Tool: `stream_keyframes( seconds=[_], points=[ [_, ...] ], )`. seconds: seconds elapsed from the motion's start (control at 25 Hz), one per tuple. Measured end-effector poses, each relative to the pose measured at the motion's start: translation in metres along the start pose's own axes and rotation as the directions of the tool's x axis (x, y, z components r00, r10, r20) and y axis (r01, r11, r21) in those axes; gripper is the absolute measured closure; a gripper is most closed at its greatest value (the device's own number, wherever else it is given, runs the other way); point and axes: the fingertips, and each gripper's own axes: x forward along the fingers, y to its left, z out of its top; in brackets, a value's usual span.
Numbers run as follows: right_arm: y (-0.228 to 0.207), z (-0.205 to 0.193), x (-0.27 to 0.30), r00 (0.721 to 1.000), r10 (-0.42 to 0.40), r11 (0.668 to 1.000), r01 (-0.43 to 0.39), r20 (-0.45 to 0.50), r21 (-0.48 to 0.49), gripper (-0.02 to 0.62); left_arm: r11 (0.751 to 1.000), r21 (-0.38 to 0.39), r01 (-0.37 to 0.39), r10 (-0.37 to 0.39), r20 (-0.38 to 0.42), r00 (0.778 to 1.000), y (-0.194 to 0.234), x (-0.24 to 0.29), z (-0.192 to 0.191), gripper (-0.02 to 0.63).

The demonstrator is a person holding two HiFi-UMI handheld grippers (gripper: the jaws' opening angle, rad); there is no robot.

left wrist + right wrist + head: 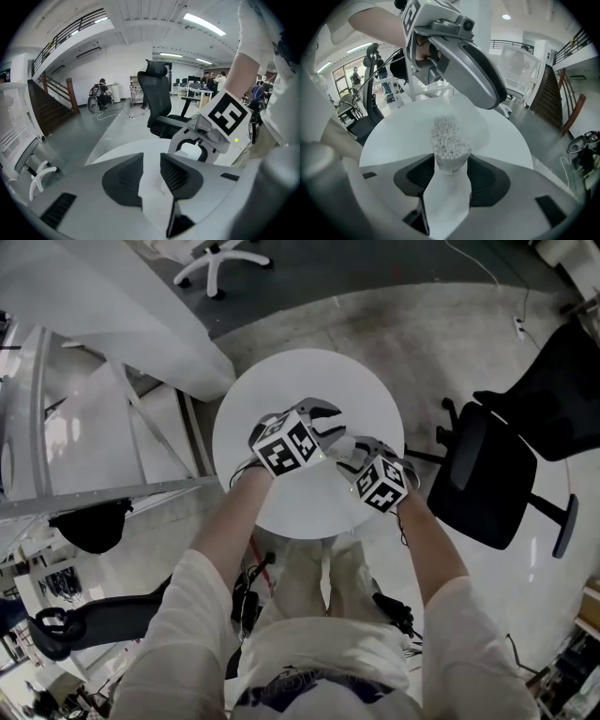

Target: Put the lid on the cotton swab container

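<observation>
My right gripper [450, 161] is shut on a clear container [449, 145] packed with white cotton swabs, held upright over the round white table [281, 390]. My left gripper [490, 101] hangs just above and beyond the container's open top. A translucent lid [476, 122] shows faintly beneath its jaws, and the jaws stand close together on it. In the left gripper view the jaws of the left gripper [152, 164] leave only a narrow gap, and the right gripper [199, 150] sits right ahead. From the head view both grippers, left [328, 418] and right [349, 451], meet over the table's middle; the container is hidden there.
A black office chair [487, 474] stands right of the table. A white slanted structure [112, 306] and a metal frame [94, 493] lie to the left. A person's legs are below the table's near edge. Grey floor surrounds the table.
</observation>
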Motion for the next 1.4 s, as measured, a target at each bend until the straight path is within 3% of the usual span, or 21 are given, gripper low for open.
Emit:
stream_keyframes(
  seconds=[0.24,0.92,1.4],
  points=[
    [0.000,0.000,-0.001,1.000,0.004,1.000,-0.005,-0.014,-0.016,0.367,0.998,0.047,0.050,-0.049,-0.022,0.999,-0.021,-0.005,-0.007,0.528],
    [0.001,-0.002,-0.001,1.000,0.000,0.999,-0.001,-0.026,-0.032,0.368,0.994,0.076,0.076,-0.074,-0.027,0.997,-0.050,-0.014,-0.021,0.601],
    [0.001,-0.001,0.000,1.000,-0.004,0.999,0.003,-0.028,-0.034,0.368,0.993,0.072,0.091,-0.089,-0.035,0.995,-0.058,-0.013,-0.031,0.606]
  ],
)
